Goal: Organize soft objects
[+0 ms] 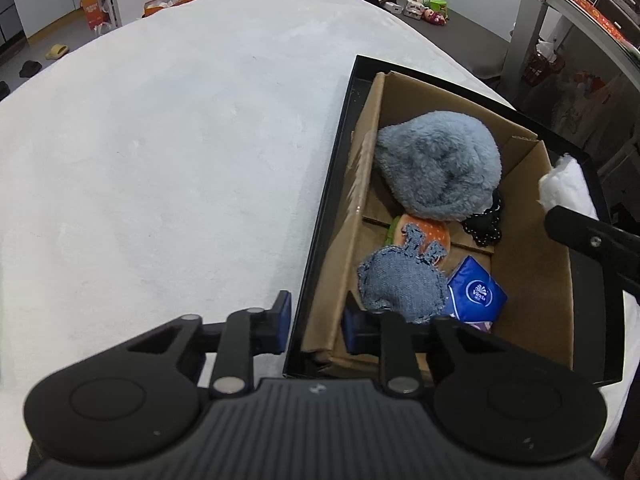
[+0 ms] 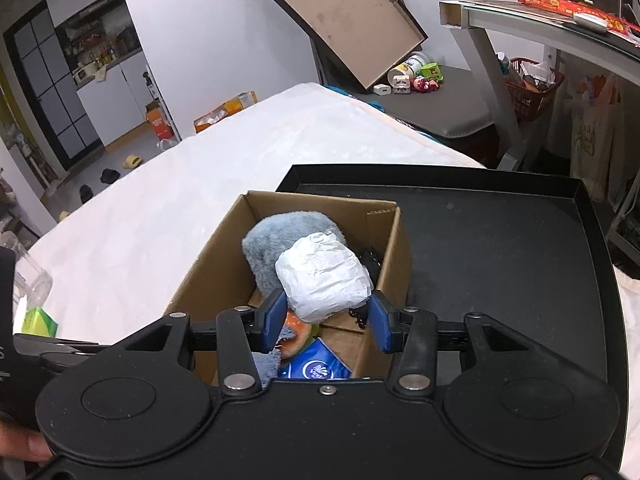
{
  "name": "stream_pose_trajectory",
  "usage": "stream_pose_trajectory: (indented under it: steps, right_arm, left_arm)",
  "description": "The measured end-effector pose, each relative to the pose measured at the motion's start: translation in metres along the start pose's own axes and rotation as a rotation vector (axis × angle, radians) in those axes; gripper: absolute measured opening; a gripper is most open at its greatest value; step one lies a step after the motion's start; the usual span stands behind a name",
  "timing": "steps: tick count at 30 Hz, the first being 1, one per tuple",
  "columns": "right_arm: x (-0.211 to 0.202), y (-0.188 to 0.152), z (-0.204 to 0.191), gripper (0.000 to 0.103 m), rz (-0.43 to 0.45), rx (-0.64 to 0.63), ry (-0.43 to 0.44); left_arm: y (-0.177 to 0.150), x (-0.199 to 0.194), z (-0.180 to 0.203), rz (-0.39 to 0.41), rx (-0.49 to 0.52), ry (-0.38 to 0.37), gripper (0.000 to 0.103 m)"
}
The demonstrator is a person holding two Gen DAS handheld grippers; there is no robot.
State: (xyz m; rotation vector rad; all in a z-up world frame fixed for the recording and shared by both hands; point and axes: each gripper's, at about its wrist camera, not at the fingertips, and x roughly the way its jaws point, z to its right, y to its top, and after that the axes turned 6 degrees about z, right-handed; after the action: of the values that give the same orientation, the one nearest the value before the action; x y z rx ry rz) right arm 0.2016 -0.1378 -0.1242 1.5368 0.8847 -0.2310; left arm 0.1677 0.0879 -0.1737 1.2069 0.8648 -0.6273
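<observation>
A cardboard box [image 1: 532, 280] stands on a black tray [image 1: 400, 68]. In it lie a fluffy blue-grey plush [image 1: 440, 168], a denim patch toy [image 1: 400, 284], an orange burger toy [image 1: 416, 232], a black dotted piece [image 1: 484, 224] and a blue tissue pack [image 1: 476, 292]. My left gripper [image 1: 316, 320] is open, its jaws astride the box's near-left wall. My right gripper [image 2: 326, 316] holds a white crumpled soft bundle [image 2: 324, 276] over the box [image 2: 208, 256]. The bundle [image 1: 564, 184] and the right gripper's finger [image 1: 592, 240] also show in the left wrist view.
The tray [image 2: 500, 248] rests on a white padded table [image 1: 160, 160]. A green pack [image 2: 38, 320] and a clear cup [image 2: 28, 276] stand at the table's left. A grey desk [image 2: 520, 16], a red basket [image 2: 532, 84] and floor clutter lie beyond.
</observation>
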Motion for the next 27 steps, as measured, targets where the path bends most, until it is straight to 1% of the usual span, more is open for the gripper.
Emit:
stream_pose_trajectory:
  steps: [7,9,11,12,20,23,27]
  right_arm:
    - [0.007,0.001,-0.007,0.045,0.001,-0.014,-0.007]
    - [0.009,0.001,-0.011,0.047,0.006,-0.030,-0.021]
    - [0.011,0.000,-0.011,0.062,0.001,-0.034,-0.046]
    - [0.010,-0.001,-0.010,0.063,0.004,-0.035,-0.059]
    - [-0.004,-0.002,0.001,0.063,0.018,-0.009,-0.069]
    - [-0.010,-0.003,0.004,0.063,0.023,0.002,-0.073]
    - [-0.020,-0.003,0.009,0.063,0.032,0.032,-0.074]
  left_arm:
    - [-0.001,-0.001,0.002,-0.001,0.010,-0.016,0.020]
    - [-0.001,0.000,0.002,-0.003,0.008,-0.019,0.020]
    - [0.000,0.000,0.001,-0.005,0.007,-0.020,0.020]
    - [0.000,0.000,0.001,-0.005,0.007,-0.020,0.020]
    - [0.001,-0.001,0.003,-0.009,0.008,-0.018,0.020]
    - [0.003,-0.002,0.004,-0.022,0.005,-0.002,0.021]
    - [0.006,-0.011,0.006,-0.012,0.001,0.008,0.024]
